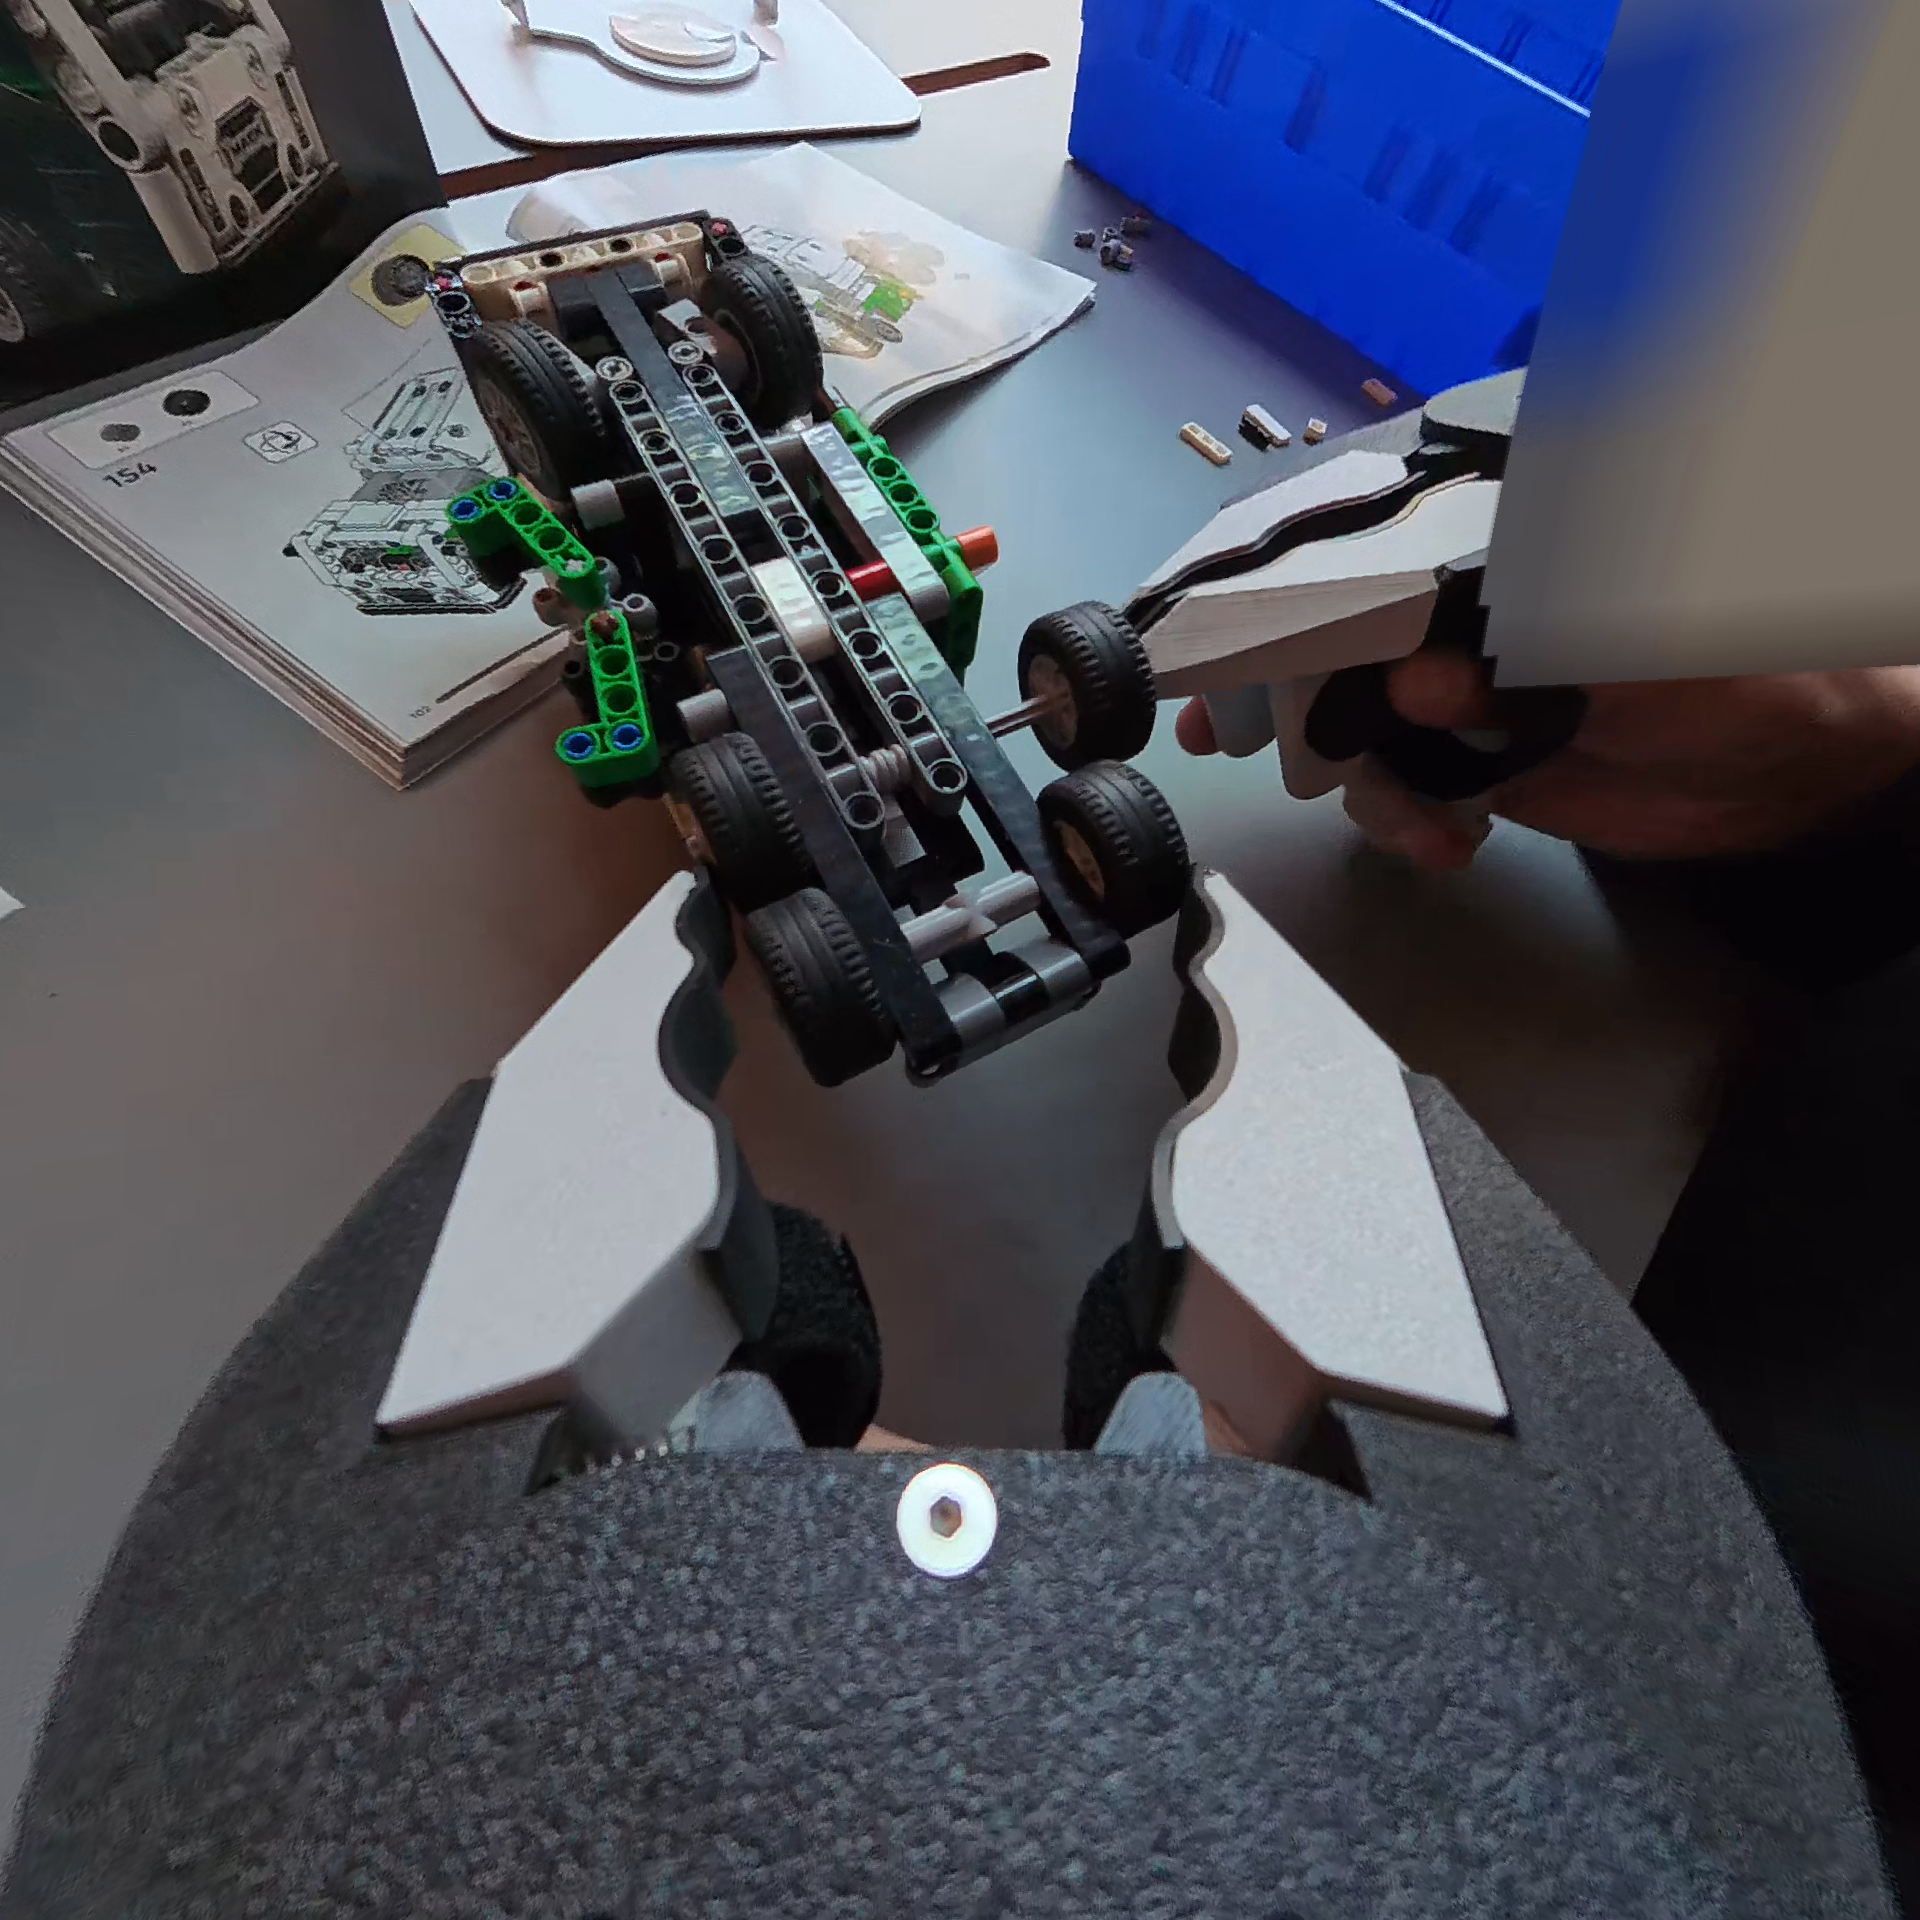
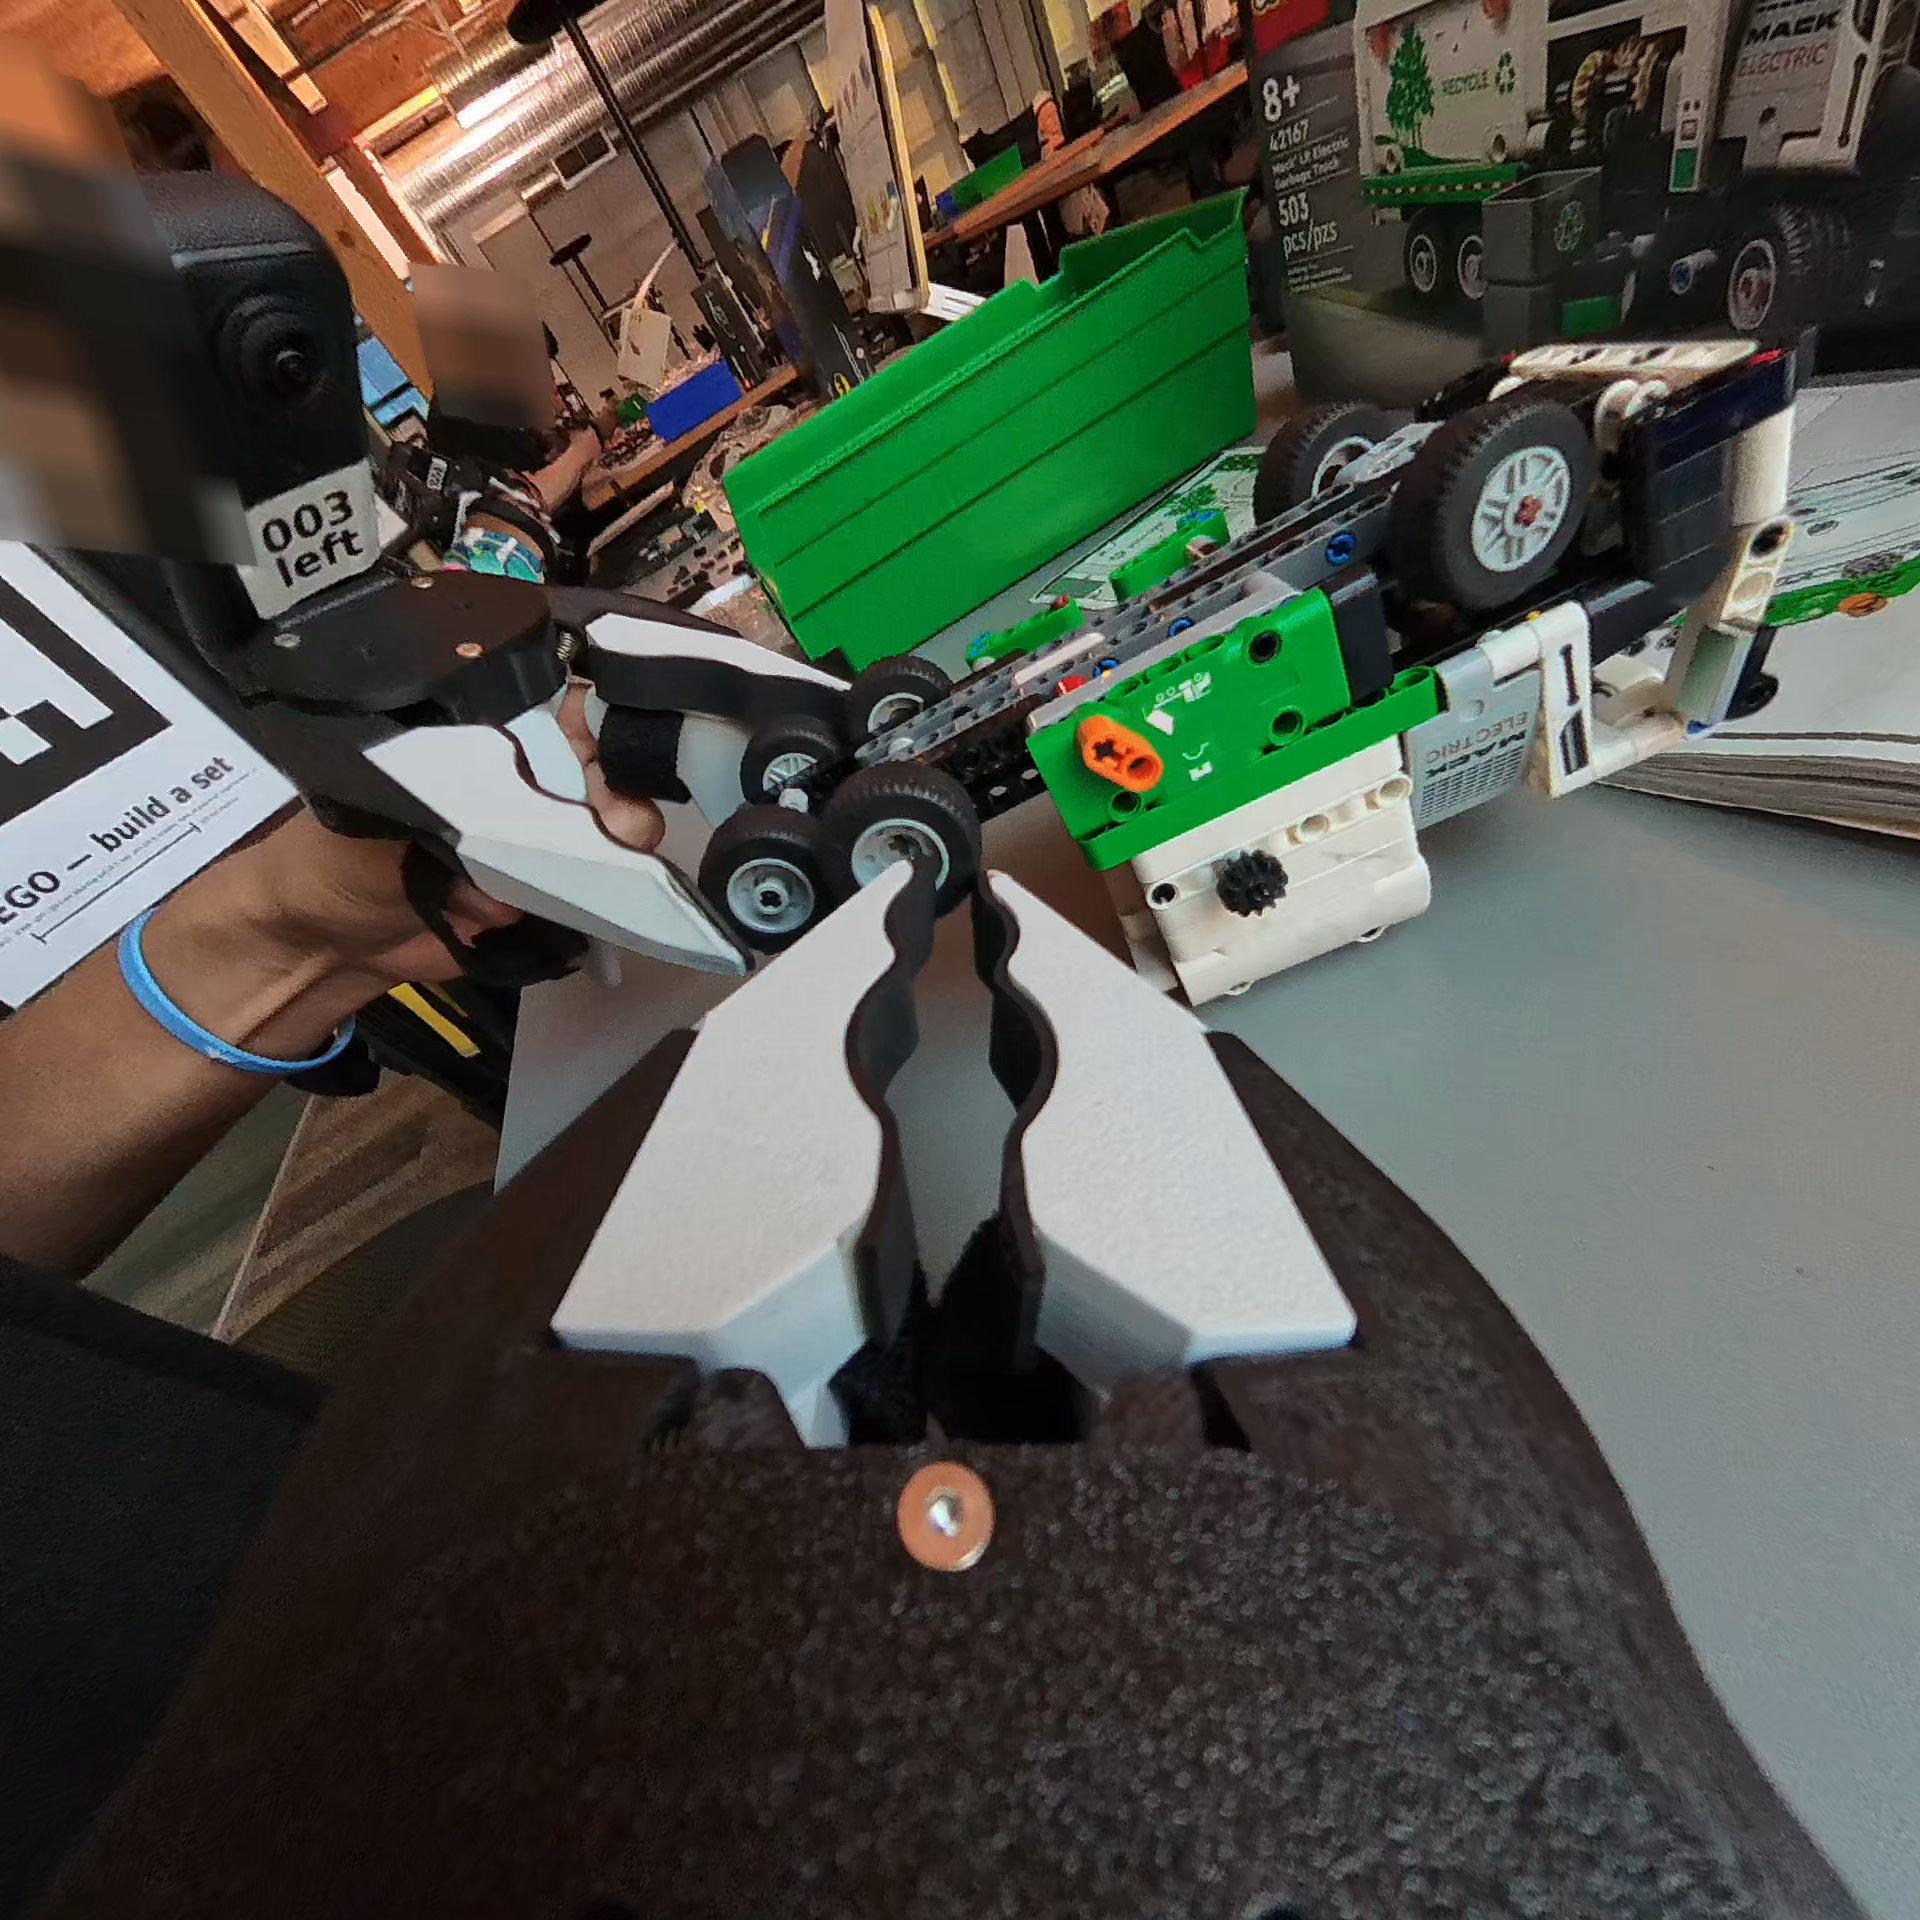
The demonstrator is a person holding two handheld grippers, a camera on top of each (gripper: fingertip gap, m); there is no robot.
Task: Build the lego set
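Observation:
The lego truck (image 1: 790, 644) lies upside down, wheels up, its cab end resting on the instruction booklet (image 1: 260, 540). My left gripper (image 1: 945, 914) is spread wide and shut on the truck's rear end, with its fingers against the rear wheels on either side. It also shows in the right wrist view (image 2: 779, 821). My right gripper (image 2: 951, 883) is nearly closed, shut on a small black wheel (image 2: 914, 831). That wheel (image 1: 1086, 686) sits at the outer end of a grey axle sticking out of the chassis side, with the right gripper (image 1: 1143, 623) pinching its tyre.
A blue bin (image 1: 1299, 156) stands at the back right, with loose small pieces (image 1: 1247, 426) on the table before it. A green bin (image 2: 987, 468) and the set's box (image 2: 1558, 156) stand behind the truck. A white board (image 1: 665, 73) lies at the back.

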